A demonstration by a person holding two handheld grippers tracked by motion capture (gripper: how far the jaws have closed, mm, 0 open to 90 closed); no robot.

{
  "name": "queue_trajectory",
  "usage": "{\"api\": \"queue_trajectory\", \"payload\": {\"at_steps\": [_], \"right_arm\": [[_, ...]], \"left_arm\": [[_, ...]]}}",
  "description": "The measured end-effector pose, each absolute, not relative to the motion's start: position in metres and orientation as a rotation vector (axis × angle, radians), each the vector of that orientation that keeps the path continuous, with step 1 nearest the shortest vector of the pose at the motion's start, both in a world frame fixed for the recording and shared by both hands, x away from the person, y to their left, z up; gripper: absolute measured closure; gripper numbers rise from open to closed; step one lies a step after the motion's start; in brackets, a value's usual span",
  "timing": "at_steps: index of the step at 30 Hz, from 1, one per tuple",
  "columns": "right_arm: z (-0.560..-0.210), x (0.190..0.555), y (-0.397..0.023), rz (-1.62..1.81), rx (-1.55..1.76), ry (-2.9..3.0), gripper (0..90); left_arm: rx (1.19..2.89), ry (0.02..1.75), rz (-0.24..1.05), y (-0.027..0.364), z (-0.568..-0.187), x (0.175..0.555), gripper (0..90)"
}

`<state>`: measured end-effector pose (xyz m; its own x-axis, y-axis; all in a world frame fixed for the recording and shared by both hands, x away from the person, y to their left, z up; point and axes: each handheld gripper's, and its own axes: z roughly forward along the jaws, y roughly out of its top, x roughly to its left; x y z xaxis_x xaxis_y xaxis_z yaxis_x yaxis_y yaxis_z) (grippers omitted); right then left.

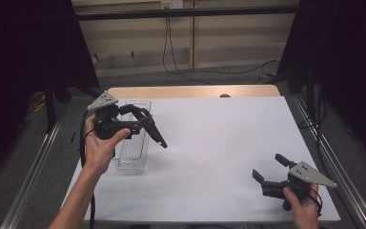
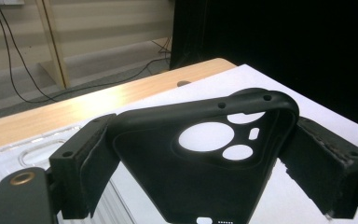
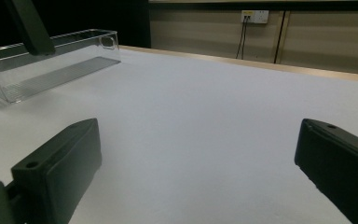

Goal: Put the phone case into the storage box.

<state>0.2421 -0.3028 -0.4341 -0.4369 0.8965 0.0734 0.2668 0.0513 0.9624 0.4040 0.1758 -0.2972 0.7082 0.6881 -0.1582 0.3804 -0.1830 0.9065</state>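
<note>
So the left gripper pinches a black phone case by its edges, lifted over the clear tray, probably to drop it in. Right gripper sits wide open, holding nothing, parked out of the way

Between the left gripper's black jaws sits a matte black phone case, its camera cut-outs showing white from the surface behind. A brass-coloured ring glints on the dark mount beside the near jaw. Beyond the jaws a clear, colourless plastic tray has a finely ribbed floor. The surface is plain white, with a pale wood edge past it. The right gripper's jaws are black too; each gripper carries a grey plate.
</note>
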Motion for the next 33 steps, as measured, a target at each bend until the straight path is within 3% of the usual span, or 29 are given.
{"api": "queue_trajectory", "payload": {"at_steps": [33], "right_arm": [[-0.434,0.242,-0.303,1.417,1.162,1.767,0.1]], "left_arm": [[1.782,0.985,0.52,0.201,-0.268,0.46,14.2]]}}
